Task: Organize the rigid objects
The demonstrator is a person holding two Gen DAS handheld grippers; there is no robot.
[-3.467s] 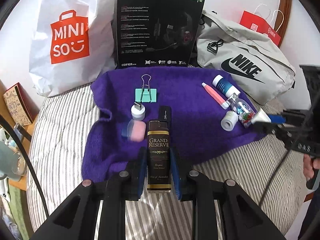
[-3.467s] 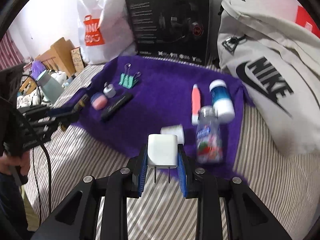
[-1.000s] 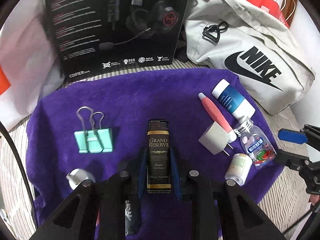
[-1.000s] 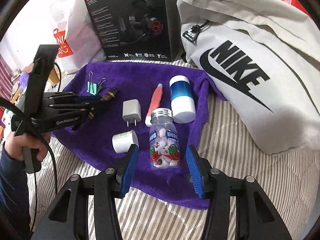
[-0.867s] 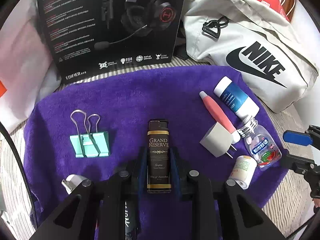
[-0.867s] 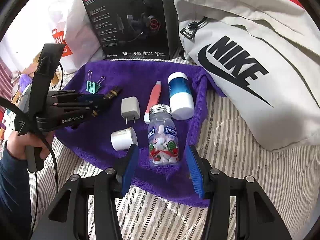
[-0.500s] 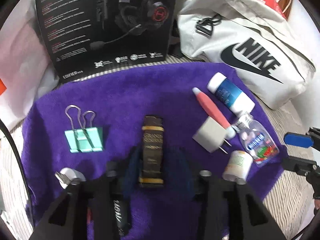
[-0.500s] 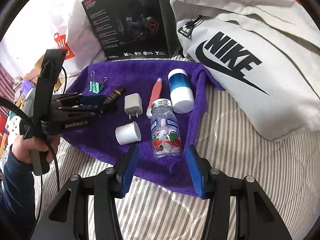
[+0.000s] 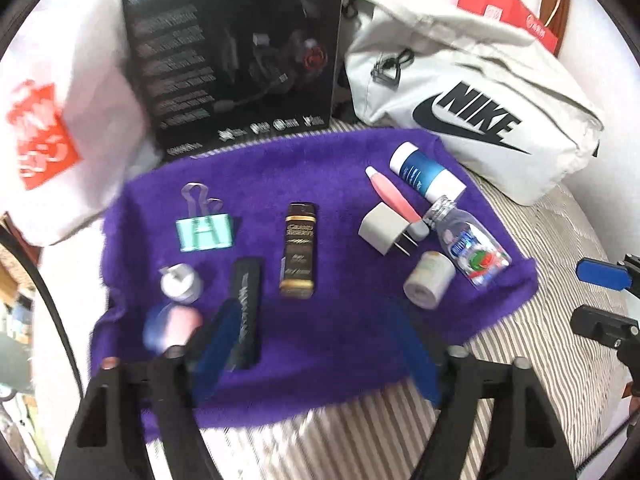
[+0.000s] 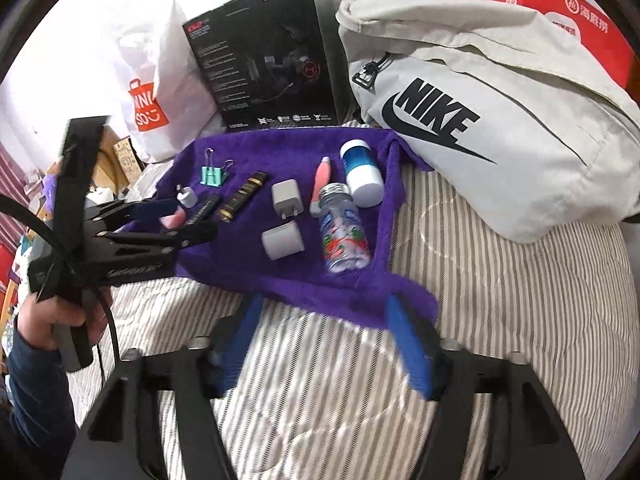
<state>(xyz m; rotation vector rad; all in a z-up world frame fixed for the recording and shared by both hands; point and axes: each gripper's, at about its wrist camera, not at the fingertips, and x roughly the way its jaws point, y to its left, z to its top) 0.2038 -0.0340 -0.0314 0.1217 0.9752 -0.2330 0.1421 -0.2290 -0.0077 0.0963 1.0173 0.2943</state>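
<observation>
My left tool [image 9: 316, 348] hangs with jaws apart over the purple towel [image 9: 340, 168]; the lighter [image 9: 300, 250] lies free at the towel's middle; my right tool [image 10: 326, 344] gapes empty above the striped bed [image 10: 500, 320].

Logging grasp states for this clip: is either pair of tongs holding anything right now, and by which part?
Nothing is held. The left tongs and right tongs are both open and empty; the Grand Reserve lighter lies free on the purple towel.

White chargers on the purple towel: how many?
2. One charger plug lies mid-towel beside the pink tube; a smaller adapter lies near the left gripper. None seems hidden.
</observation>
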